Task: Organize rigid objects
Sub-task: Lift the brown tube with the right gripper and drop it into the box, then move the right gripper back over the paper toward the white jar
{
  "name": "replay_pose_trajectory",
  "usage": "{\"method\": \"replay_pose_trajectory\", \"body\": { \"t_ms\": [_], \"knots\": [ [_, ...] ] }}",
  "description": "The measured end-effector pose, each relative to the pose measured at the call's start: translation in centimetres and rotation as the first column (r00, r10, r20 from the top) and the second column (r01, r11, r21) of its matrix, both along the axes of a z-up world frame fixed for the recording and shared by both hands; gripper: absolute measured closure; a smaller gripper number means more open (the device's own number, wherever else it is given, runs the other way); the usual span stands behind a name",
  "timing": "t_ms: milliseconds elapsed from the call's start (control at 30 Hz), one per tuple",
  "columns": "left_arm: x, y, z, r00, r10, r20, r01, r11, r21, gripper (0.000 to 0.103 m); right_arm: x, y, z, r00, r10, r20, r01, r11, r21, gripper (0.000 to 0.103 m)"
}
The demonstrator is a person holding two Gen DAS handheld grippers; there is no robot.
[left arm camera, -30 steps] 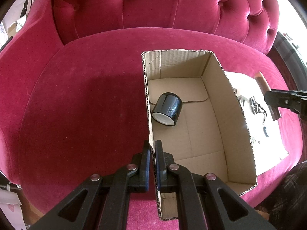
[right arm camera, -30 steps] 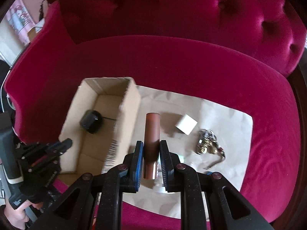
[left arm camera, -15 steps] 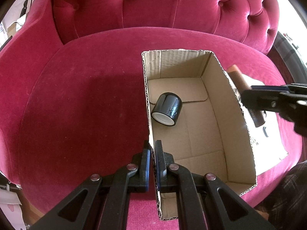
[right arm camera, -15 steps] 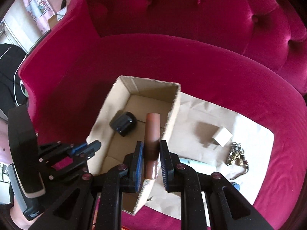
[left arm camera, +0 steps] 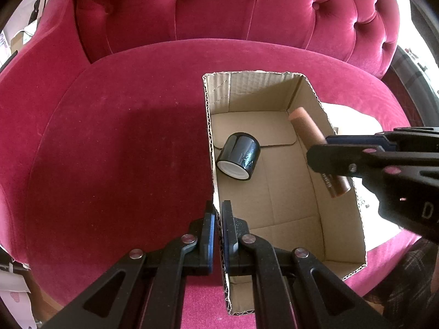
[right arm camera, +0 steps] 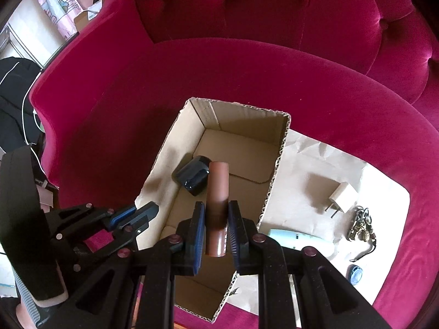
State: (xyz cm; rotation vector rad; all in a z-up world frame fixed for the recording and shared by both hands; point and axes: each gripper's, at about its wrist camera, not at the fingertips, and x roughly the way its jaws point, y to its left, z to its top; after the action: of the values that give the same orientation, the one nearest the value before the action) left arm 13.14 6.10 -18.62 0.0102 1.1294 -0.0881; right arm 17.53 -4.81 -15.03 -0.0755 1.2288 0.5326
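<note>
Crimson velvet sofa fills both views, its backrest button-tufted, seat cushion broad and rounded. Daylight bright at the frame edges. Left of the armrest: pale wall, a pink cartoon-print hanging, dark clothing.

Cardboard box and paper sheet on crimson sofa.

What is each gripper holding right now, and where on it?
Right gripper clamps the brown tube near its lower end. Left gripper pinches the cardboard box by its left wall.
</note>
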Motion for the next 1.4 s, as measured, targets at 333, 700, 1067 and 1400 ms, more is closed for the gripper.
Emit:
{"method": "replay_pose_trajectory", "body": {
  "t_ms": [333, 700, 1067, 1400],
  "knots": [
    [0.0, 0.0, 0.0, 1.0, 0.0, 0.0, 0.0, 1.0, 0.0, 0.098, 0.0, 0.4, 0.1, 1.0, 0.027, 0.011, -0.027, 1.0, -0.008, 0.086],
    [0.0, 0.0, 0.0, 1.0, 0.0, 0.002, 0.0, 1.0, 0.0, 0.098, -0.2, -0.2, 1.2, 0.997, 0.031, 0.067, -0.027, 0.998, -0.06, 0.036],
    [0.3, -0.2, 0.0, 1.0, 0.0, 0.001, 0.0, 1.0, -0.001, 0.098, 0.4, -1.7, 1.6, 0.996, 0.006, 0.091, 0.002, 0.996, -0.089, 0.0],
    [0.2, -0.1, 0.0, 1.0, 0.001, 0.004, -0.001, 1.0, -0.004, 0.098, 1.0, -4.5, 2.5, 0.995, -0.048, 0.086, 0.056, 0.995, -0.085, 0.0]
  ]
}}
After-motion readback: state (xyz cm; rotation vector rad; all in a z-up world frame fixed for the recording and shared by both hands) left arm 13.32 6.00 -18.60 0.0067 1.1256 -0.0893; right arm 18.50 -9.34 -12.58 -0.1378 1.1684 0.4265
